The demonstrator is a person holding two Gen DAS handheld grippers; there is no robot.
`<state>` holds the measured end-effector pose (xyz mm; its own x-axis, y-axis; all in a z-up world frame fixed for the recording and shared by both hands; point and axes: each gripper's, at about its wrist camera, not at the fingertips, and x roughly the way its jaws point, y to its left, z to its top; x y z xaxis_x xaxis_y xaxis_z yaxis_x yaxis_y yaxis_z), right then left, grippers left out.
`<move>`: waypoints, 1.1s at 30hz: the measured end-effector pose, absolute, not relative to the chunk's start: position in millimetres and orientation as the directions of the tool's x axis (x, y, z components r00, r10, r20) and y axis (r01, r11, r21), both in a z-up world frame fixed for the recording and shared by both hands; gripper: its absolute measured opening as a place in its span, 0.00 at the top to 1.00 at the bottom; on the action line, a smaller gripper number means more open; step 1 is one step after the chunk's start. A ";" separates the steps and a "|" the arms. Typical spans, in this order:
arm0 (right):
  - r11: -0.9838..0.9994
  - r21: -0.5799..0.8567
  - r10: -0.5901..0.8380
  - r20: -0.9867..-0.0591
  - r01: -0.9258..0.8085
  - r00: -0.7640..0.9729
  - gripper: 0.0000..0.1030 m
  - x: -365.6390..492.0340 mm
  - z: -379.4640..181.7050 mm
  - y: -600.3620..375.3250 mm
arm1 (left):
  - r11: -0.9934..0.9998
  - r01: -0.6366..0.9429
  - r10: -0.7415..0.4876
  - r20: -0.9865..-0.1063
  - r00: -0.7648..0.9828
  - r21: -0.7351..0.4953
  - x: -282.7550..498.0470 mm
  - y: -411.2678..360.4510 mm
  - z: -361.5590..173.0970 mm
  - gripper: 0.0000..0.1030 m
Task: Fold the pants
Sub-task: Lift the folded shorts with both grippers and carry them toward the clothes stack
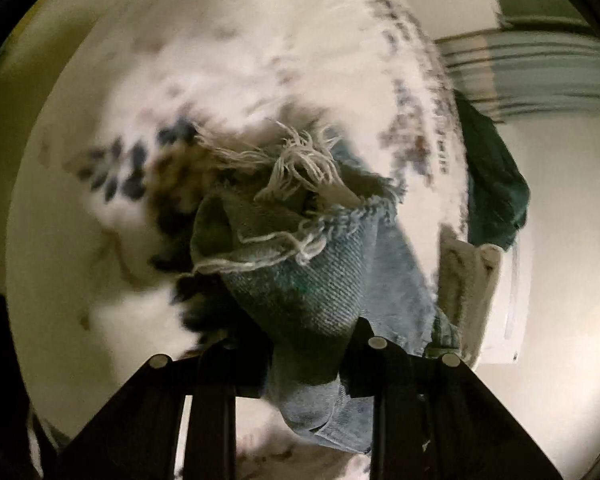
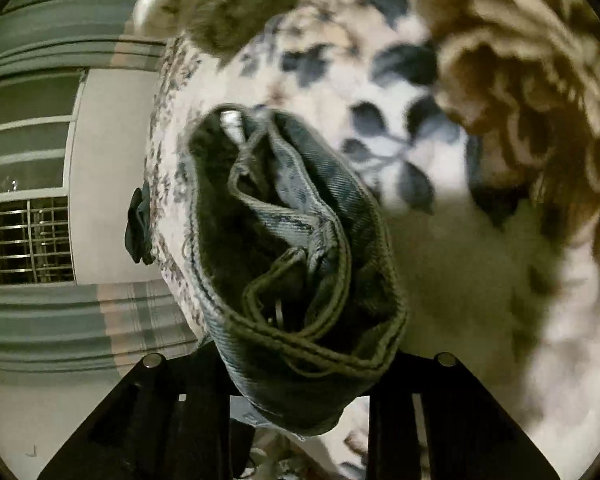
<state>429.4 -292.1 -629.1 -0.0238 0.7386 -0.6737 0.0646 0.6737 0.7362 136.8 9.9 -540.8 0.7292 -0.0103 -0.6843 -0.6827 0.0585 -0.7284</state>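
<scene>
The pants are light blue denim jeans. In the left wrist view my left gripper [image 1: 306,354] is shut on a frayed leg hem of the jeans [image 1: 300,240], held above a white bed sheet with a blue and brown flower print [image 1: 220,80]. In the right wrist view my right gripper [image 2: 300,364] is shut on a bunched, stitched band of the jeans [image 2: 300,260], apparently the waistband, also lifted above the flowered sheet [image 2: 440,240]. The rest of the jeans hangs out of sight below the grippers.
A dark green garment [image 1: 496,184] and a pale cloth [image 1: 472,280] hang at the bed's right edge. A brown patterned blanket [image 2: 532,80] lies at the right. A barred window [image 2: 28,240], striped curtains [image 2: 40,44] and pale floor lie beyond the bed edge.
</scene>
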 end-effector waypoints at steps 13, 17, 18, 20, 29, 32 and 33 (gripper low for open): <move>0.587 0.808 0.799 -0.588 0.055 0.126 0.75 481.9 -410.3 -313.0 | 0.296 -0.505 -0.108 -0.553 0.826 -0.811 231.5 30.8 -332.8 0.79; 0.555 0.831 0.794 -0.540 0.029 0.278 0.75 539.4 -334.8 -331.5 | 0.361 -0.361 -0.191 -0.447 0.874 -0.860 325.4 37.1 -274.0 0.79; 0.551 0.834 0.787 -0.529 0.022 0.318 0.75 556.8 -319.1 -335.0 | 0.375 -0.319 -0.221 -0.418 0.881 -0.870 355.4 38.7 -261.9 0.79; 0.542 0.840 0.770 -0.502 0.012 0.395 0.75 592.8 -294.8 -340.3 | 0.404 -0.260 -0.261 -0.383 0.886 -0.877 405.7 41.6 -245.7 0.79; 0.530 0.842 0.650 -0.480 0.101 0.589 0.75 704.4 -365.6 -375.5 | 0.542 -0.136 -0.442 -0.419 0.793 -0.829 600.0 21.6 -324.6 0.79; 0.517 0.828 0.623 -0.538 0.217 0.568 0.75 712.6 -446.2 -389.8 | 0.602 -0.182 -0.464 -0.526 0.713 -0.778 624.5 5.9 -392.3 0.79; 0.510 0.826 0.622 -0.547 0.240 0.560 0.75 711.6 -462.4 -392.5 | 0.608 -0.195 -0.465 -0.544 0.699 -0.770 626.1 3.0 -404.7 0.79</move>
<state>711.6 -392.5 -462.4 0.5602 0.6218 -0.5474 0.2403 0.5104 0.8257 626.1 3.0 -404.7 0.6988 -0.4647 -0.5438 -0.1946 0.6081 -0.7697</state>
